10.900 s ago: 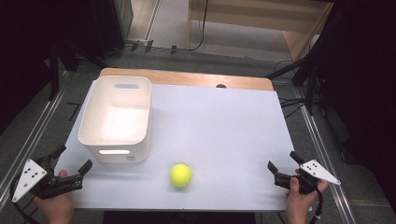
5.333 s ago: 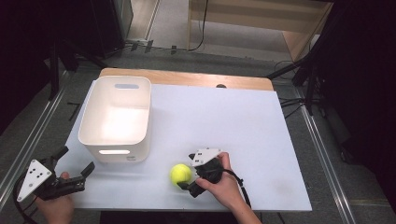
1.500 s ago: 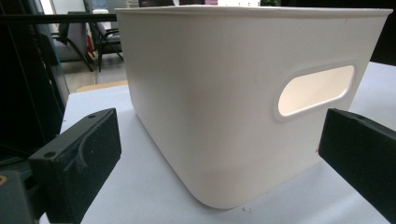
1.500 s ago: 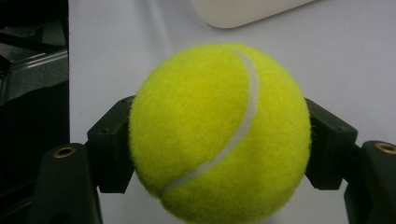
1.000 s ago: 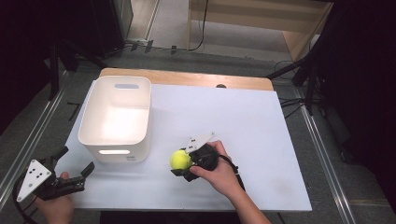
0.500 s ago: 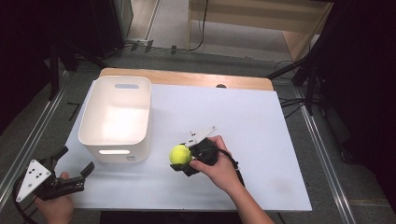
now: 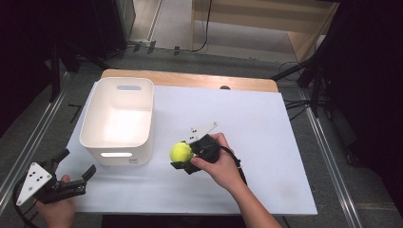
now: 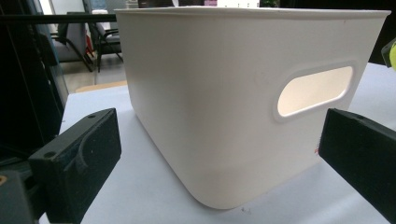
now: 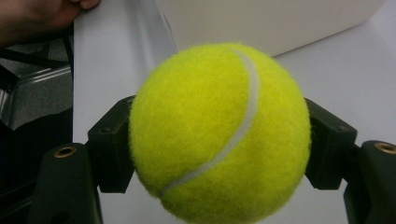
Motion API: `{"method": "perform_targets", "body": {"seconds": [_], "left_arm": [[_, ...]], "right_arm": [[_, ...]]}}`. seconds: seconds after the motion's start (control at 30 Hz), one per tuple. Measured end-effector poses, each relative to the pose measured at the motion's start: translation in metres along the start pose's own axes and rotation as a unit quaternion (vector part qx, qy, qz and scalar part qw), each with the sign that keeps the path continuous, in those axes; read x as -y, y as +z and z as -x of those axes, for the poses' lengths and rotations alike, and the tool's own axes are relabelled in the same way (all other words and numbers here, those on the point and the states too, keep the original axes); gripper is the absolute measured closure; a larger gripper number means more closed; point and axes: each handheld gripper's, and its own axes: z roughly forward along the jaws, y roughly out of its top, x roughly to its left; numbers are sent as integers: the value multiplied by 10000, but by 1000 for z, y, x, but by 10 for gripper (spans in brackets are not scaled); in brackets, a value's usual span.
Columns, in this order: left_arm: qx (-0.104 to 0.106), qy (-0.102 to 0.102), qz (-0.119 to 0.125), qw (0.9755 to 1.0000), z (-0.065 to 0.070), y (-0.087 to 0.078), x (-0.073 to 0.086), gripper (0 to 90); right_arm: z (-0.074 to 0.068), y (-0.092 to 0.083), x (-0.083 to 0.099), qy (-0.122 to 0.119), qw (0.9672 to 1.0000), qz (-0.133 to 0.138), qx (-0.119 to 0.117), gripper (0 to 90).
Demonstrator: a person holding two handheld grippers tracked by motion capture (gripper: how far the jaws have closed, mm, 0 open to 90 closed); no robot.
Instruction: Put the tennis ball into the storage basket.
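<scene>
At the left edge of the counter (image 7: 266, 118), the left gripper (image 7: 71, 178) is resting in the person's hand with its fingers (image 8: 79, 158) standing wide apart and nothing between them, aimed at the near wall of the white bin (image 7: 116, 154). In the left gripper view that wall and its oval handle slot are sitting just beyond the open fingers.

Just right of the bin, the right gripper (image 7: 183, 159) is clamping the yellow tennis ball (image 7: 180, 152) between its fingers (image 9: 109, 149), which are pressing on both of the ball's sides. Compared with a second ago, the ball is sitting a little nearer the bin's near right corner and looks lifted clear of the counter, so the carry toward the bin seems under way, with the drop inside not yet done.

No brand, label or writing is legible on the ball, the bin or the grippers; the ball is showing only its white seam.
</scene>
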Motion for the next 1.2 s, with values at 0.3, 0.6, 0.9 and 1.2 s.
{"method": "perform_targets", "body": {"seconds": [0.3,0.6,0.9,1.2], "left_arm": [[2,-2,1,10000,0,0,0,0],[3,-2,0,10000,0,0,0,0],[9,-6,-1,10000,0,0,0,0],[8,-11,4,10000,0,0,0,0]], "right_arm": [[3,1,-9,-4,10000,15,-13,242],[6,1,-16,13,10000,53,-39,243],[7,1,-23,9,10000,52,-80,243],[10,0,-31,3,9999,72,-81,243]]}}
